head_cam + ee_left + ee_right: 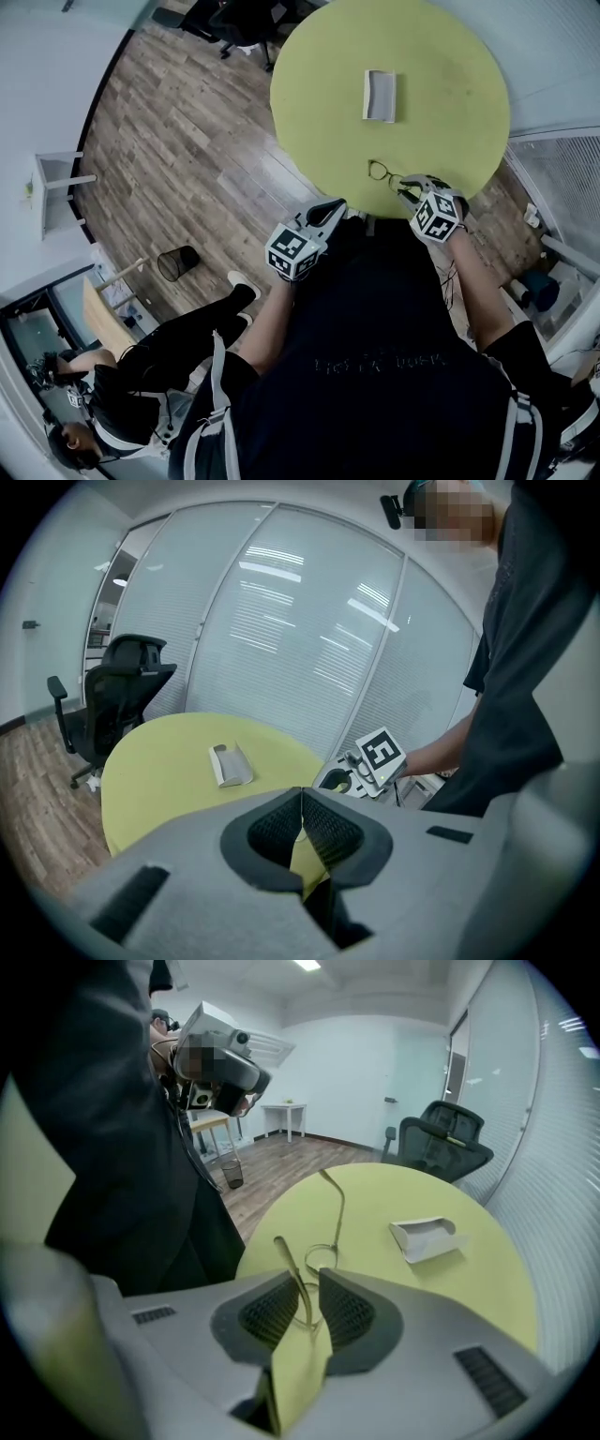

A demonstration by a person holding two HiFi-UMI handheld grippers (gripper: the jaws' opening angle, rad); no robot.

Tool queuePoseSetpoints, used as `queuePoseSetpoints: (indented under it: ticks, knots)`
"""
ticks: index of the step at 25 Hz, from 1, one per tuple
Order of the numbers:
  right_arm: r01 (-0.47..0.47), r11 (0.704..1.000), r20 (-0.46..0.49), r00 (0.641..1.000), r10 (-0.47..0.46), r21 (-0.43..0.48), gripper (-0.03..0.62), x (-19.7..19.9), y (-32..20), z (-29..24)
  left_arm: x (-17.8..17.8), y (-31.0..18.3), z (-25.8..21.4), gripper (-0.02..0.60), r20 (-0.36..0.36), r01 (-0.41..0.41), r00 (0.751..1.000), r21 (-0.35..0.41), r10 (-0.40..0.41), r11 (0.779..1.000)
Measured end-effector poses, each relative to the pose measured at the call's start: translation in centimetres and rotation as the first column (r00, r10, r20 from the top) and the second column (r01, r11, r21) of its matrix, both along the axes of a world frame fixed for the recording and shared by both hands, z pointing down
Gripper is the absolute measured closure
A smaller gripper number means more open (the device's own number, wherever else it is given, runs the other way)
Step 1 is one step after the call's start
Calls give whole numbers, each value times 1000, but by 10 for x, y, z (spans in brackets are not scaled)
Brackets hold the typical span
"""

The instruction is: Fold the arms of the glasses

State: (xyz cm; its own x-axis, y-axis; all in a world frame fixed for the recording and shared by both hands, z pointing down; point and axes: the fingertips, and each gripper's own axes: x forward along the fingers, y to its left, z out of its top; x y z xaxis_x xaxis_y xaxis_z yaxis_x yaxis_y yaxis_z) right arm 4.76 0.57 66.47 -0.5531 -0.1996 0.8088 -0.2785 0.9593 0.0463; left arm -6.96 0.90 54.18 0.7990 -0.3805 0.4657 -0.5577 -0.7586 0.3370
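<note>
"Where are the glasses [384, 173]?"

"Right at the tip of the right tongs [410, 190]. Those tongs are pinched on the thin frame, by a round lens. One arm [335, 1202] pokes out ahead of them. The other stands up beside their left pad."

"And the left tongs [336, 206]?"

"Pressed together, with nothing in them. They hang beside the right tongs, off the edge of the counter [441, 56], close to the person."

"What could go wrong?"

"The frame looks very thin. If the right tongs squeeze too hard, I think the wire could bend. If they squeeze too softly, the glasses may twist when the left tongs push an arm."

"Anything else?"

"Both arms look open. A push from the wrong side would force the hinge backward. The glasses are also near the counter's edge, so a slip could drop them on the floor [187, 122]. The white tray [380, 96] is far ahead of both tongs, so it is out of the way."
</note>
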Motion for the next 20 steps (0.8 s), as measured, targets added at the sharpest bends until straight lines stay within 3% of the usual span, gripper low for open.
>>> queuePoseSetpoints:
  ticks: [5,13,20]
  knots:
    - [-47,998,-11,999,48,34,551,14,4,-9,6,-1,1,563,-11,-21,1000,0,21,1000]
    - [6,996,-130,992,5,89,553,26,5,5,7,-1,1,563,-22,-12,1000,-10,12,1000]
    - [-19,997,-147,989,29,72,551,36,12,8,6,4,1,563,-37,6,999,-18,-7,1000]
